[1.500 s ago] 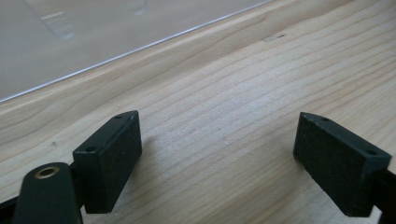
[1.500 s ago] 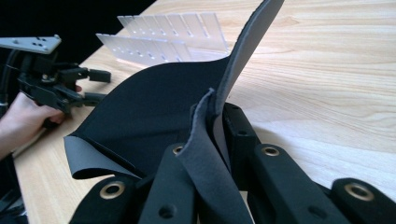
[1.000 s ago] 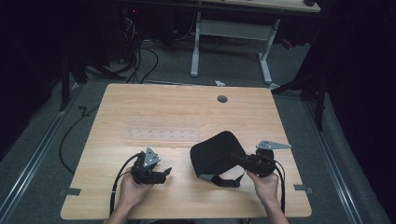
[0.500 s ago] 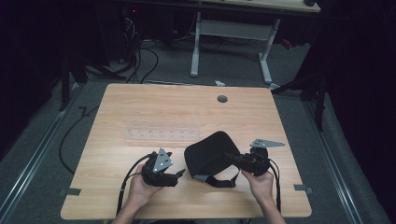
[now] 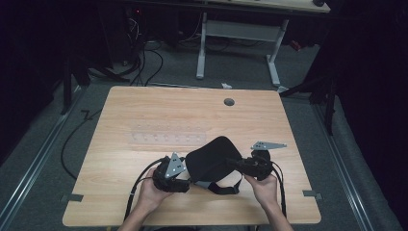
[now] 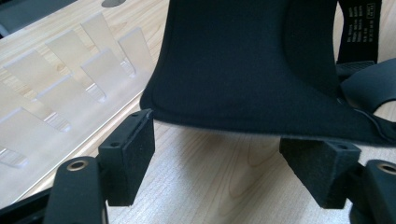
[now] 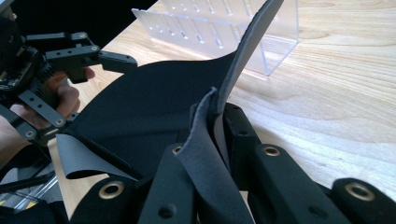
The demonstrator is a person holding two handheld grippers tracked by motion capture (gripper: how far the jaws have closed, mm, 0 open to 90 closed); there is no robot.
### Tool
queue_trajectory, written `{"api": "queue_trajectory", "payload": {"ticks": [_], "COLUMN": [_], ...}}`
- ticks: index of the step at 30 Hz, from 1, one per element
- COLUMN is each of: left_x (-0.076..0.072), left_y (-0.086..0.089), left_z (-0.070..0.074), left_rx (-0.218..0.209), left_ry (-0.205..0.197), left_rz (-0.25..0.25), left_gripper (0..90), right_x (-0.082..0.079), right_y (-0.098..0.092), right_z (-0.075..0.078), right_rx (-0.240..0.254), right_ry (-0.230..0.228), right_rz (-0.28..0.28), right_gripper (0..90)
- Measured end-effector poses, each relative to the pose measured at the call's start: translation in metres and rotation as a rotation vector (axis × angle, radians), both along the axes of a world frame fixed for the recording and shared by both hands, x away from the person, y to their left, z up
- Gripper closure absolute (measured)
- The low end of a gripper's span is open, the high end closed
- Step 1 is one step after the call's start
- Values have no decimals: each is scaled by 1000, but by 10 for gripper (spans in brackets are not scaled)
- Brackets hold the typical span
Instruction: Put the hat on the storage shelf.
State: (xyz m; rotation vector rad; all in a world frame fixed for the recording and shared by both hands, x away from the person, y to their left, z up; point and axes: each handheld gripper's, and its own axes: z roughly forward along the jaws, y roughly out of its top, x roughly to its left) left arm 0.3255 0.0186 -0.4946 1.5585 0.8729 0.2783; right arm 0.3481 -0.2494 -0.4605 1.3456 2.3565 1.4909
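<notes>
Black pad [image 5: 211, 159] pinched by right hand-held gripper [image 5: 239, 165]; left hand-held gripper [image 5: 188, 174] gapes.

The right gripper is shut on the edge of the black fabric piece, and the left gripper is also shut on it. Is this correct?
Not quite: the left gripper is open, its jaws apart below the black fabric piece, as the left gripper view shows. The right gripper is indeed shut on its edge.

A soft black padded fabric pad with attached straps [image 5: 211, 161] sits at the near middle of the light wooden table [image 5: 144, 115]. Its right edge is lifted off the wood (grey underside showing), its left edge hangs just above the surface, and a strap loop lies nearer.
</notes>
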Motion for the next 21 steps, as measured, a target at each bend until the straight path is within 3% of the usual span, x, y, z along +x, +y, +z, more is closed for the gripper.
{"api": "queue_trajectory", "payload": {"ticks": [8,13,21], "left_x": [0,3,7], "left_y": [3,6,9], "left_z": [3,7,11], "left_rx": [-13,-3,8], "left_ry": [4,-15,-5], "left_rz": [10,42,46], "left_gripper": [349,388,416], "right_x": [-3,0,0], "right_y": [0,2,7], "right_z": [3,1,2], "right_rx": [35,62,76], "right_ry": [-1,1,1], "right_rz": [12,29,32], "right_gripper": [837,837,837]}}
